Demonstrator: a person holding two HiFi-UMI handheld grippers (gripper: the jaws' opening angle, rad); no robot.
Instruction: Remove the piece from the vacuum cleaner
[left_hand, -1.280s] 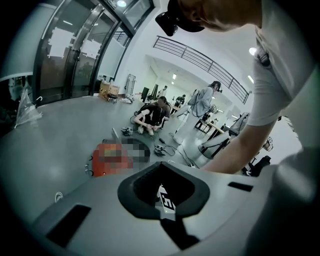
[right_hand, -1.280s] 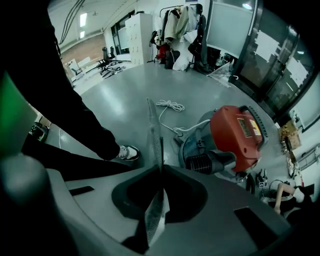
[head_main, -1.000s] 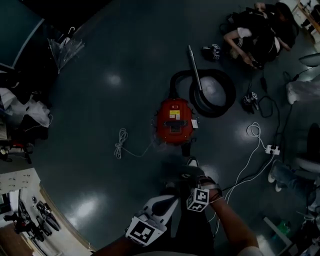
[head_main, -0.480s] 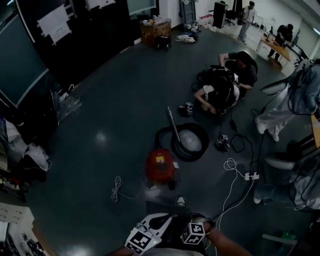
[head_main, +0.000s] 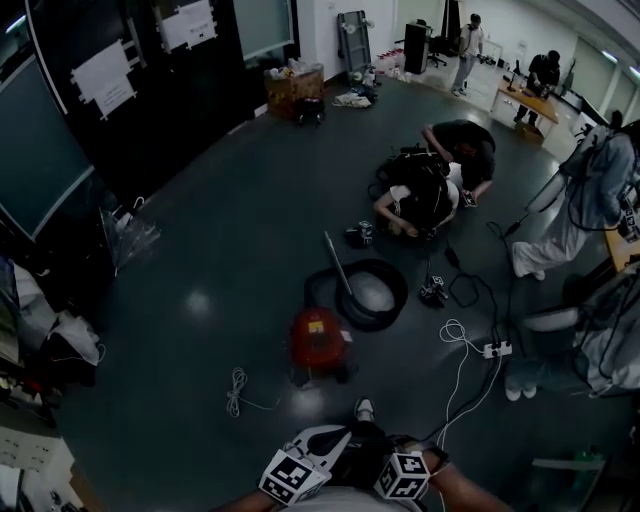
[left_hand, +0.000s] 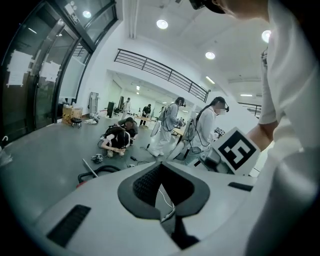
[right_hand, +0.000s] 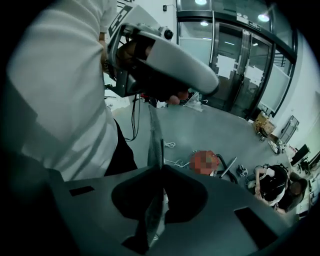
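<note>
Head view: standing posture, left gripper (head_main: 318, 450) and right gripper (head_main: 392, 462) tucked side by side close to the torso. Vacuum cleaner (head_main: 318, 338) on the floor (head_main: 220, 230), ahead of and far below both tools, well apart from either. Beyond it, farther from the tools: coiled hose (head_main: 362, 295) and wand (head_main: 336, 262). White cable (head_main: 236, 392) off to the left-gripper side. No contact with anything. Left gripper view: jaws apart, nothing between them, only floor showing through the gap; hose loop low and left of the jaw line, far off. Right gripper view: jaws closed together into one thin blade, empty; red body ahead and slightly right of the jaw line, well below. Judged as the approach, removal not begun. Piece to come off not identifiable from this distance, probably the hose or wand fitting. To do it well: step in and crouch to bring both tools down to floor level. Spread the right jaws before reaching. Pin the red body with one tool, take the piece close to its joint with the other. Pull along the socket axis, not sideways, to avoid dragging the body across the smooth floor. Keep clear of the loose cable while stepping in.
</note>
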